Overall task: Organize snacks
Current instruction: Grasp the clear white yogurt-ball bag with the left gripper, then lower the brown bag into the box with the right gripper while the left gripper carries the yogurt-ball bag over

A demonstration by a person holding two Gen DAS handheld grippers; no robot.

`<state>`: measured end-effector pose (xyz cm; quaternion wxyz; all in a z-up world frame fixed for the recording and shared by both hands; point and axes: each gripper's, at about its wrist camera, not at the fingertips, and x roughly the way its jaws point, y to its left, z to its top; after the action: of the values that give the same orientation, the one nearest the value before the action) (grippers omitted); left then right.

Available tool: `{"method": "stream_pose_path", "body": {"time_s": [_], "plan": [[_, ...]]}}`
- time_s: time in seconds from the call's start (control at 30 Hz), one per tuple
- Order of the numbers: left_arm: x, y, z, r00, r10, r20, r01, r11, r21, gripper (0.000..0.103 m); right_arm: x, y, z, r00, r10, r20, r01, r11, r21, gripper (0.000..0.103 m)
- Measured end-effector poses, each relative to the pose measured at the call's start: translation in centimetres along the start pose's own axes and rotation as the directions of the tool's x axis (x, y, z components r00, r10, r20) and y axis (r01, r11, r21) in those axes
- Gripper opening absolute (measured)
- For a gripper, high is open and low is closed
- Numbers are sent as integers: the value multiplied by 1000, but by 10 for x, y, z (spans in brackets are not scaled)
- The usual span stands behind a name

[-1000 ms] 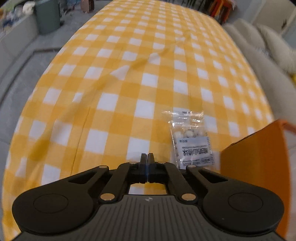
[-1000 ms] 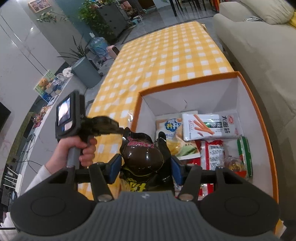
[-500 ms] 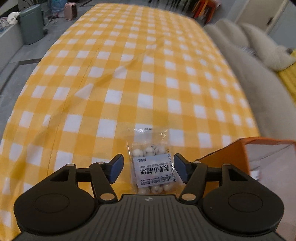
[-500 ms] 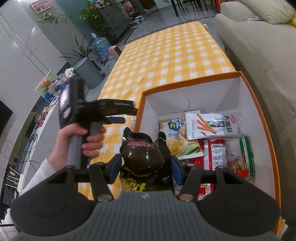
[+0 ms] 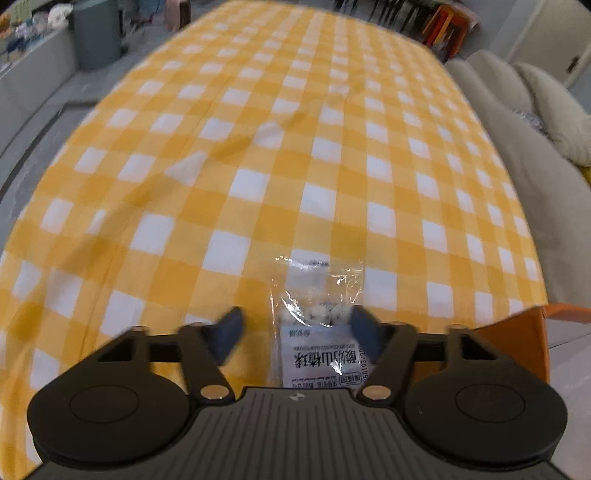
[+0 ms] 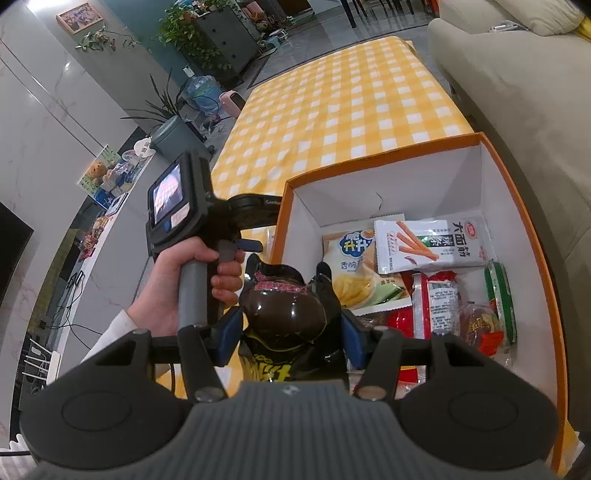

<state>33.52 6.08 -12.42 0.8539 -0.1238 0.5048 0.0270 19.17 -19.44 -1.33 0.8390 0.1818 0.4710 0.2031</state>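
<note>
On the checked counter (image 5: 258, 155) one clear packet (image 5: 319, 325) remains, lying just beside the orange box's (image 6: 517, 173) corner; the left tool (image 5: 295, 328) is closing around it, not yet pinching. The right tool (image 6: 291, 325) pinches a dark packet (image 6: 284, 310) by the box's near-left wall; several snacks are already inside, with bare floor along the far wall, and the counter beyond is open.

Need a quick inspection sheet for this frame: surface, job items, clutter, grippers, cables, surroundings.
Surface: table under yellow checked cloth, slightly wrinkled.
Job's things: clear packet of white balls flat on the cloth beside the orange box; box holds several snack packs.
Clutter: nothing seen on the cloth.
Grippers: left gripper closing around the clear packet, pads not yet pressing; right gripper shut on a dark pouch.
Cables: black cables at a side counter.
Surroundings: sofa, plants, bin.
</note>
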Motion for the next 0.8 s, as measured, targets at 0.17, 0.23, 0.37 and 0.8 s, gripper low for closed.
{"method": "stream_pose_path", "body": {"time_s": [0.17, 0.23, 0.37, 0.8], "plan": [[-13, 7, -5, 995, 76, 59, -81, 992, 97, 40, -1, 0, 0, 1000, 6, 1, -6, 1000, 3, 55], [-16, 12, -4, 996, 75, 41, -79, 991, 108, 38, -1, 0, 0, 1000, 11, -1, -11, 1000, 6, 55], [-20, 22, 5, 998, -38, -45, 39, 999, 34, 57, -1, 3, -1, 1000, 15, 3, -15, 1000, -1, 55], [8, -20, 13, 995, 12, -101, -6, 998, 57, 75, 1, 2, 0, 1000, 28, -5, -28, 1000, 4, 55]]}}
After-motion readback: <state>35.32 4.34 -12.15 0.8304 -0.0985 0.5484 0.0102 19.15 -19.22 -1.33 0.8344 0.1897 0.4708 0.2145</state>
